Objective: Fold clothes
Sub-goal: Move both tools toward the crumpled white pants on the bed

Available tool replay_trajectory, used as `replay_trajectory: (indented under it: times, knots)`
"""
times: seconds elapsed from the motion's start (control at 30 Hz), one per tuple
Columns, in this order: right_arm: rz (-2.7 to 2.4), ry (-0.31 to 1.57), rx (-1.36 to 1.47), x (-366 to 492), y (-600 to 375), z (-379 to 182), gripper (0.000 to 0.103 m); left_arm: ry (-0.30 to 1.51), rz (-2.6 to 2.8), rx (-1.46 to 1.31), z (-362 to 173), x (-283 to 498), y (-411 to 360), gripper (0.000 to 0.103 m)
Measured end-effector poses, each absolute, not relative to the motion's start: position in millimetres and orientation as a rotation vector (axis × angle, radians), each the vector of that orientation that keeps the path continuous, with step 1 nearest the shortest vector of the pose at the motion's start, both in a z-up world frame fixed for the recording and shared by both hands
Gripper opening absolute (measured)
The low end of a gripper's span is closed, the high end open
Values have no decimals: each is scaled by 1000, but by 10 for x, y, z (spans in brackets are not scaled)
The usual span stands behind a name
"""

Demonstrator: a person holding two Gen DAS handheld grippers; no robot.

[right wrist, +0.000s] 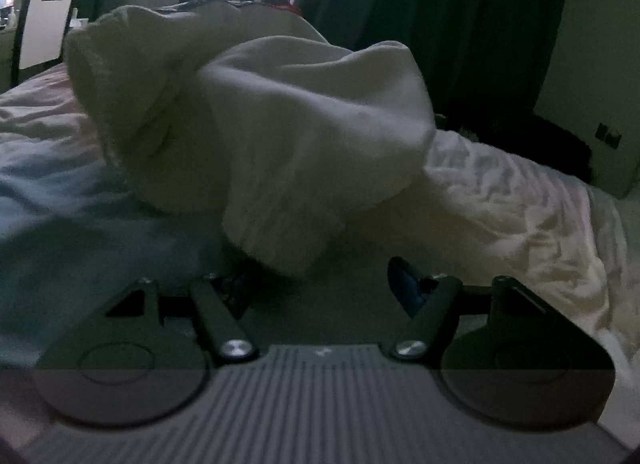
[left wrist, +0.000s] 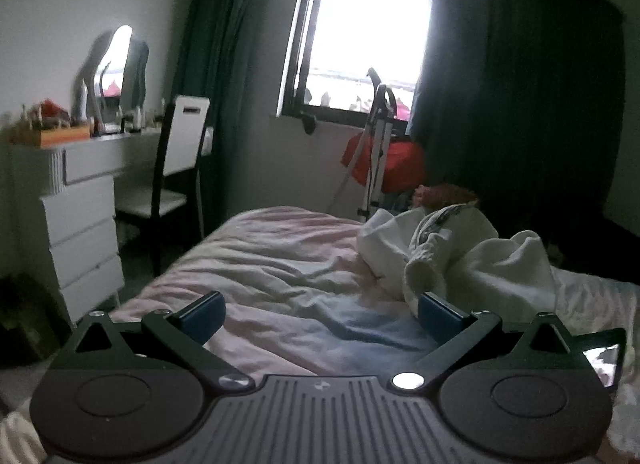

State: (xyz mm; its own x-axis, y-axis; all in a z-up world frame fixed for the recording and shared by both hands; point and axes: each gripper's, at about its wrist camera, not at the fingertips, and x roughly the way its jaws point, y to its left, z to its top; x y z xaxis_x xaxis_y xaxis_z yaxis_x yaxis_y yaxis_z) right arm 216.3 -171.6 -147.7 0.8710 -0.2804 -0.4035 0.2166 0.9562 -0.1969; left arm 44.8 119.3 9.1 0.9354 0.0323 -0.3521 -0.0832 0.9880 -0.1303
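Much of the right wrist view was dim, and a dark band crossed its lower part. There the right gripper [right wrist: 320, 284] had its left finger partly hidden under the hanging edge of the white garment [right wrist: 280, 123], so only the blue pad of the other finger [right wrist: 408, 288] showed clearly. The fingers stood wide apart, with a ribbed cuff of the garment drooping between them at about 12 o'clock; whether the cloth touched a finger could not be told. The garment filled the upper half of that view in a crumpled heap on the bed [right wrist: 520, 203], and its far side was cut off from sight.

The left wrist view showed what the right one could not: the whole room beyond, with a white chest of drawers [left wrist: 80, 232] at 9 o'clock, a chair [left wrist: 176, 167] beside it, a bright window [left wrist: 360, 31] at 12 o'clock and a red cloth [left wrist: 400, 163] under it. Its details were blurred.

In that view the left gripper [left wrist: 320, 314] was spread open and empty above the rumpled pink bed [left wrist: 260, 256]. The white garment [left wrist: 460, 252] lay at about 1 o'clock from it, its nearest fold just beyond the right-hand pad [left wrist: 440, 316].
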Motion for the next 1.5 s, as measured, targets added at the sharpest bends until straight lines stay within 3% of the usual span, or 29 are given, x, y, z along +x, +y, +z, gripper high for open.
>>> replay_trajectory:
  times: [0.03, 0.1, 0.27, 0.47, 0.53, 0.57, 0.97, 1.2, 1.5]
  knots:
    - [-272, 432, -146, 2208, -1712, -1490, 61, 363, 56, -142, 73, 487, 1185, 103]
    - [-298, 398, -137, 2277, -1711, -1502, 40, 375, 46, -135, 36, 552, 1157, 103]
    - [-347, 137, -55, 2098, -1783, -1269, 39, 403, 27, -120, -74, 674, 1043, 103]
    - [-297, 217, -80, 2431, -1842, -1277, 36, 418, 17, -92, -146, 794, 933, 103]
    - [-277, 225, -35, 2434, -1907, -1193, 17, 417, 12, -81, -156, 809, 915, 103]
    - [-285, 223, -43, 2392, -1898, -1142, 13, 421, 1, -77, -168, 819, 906, 103]
    - [-54, 109, -184, 1243, -1840, -370, 12, 370, -89, -41, -130, 713, 766, 103]
    - [19, 149, -89, 374, -2028, -3, 12, 334, -136, -80, -29, 536, 841, 103]
    - [-54, 370, 161, 117, -2495, -490, 19, 385, -291, -127, -75, 410, 871, 103]
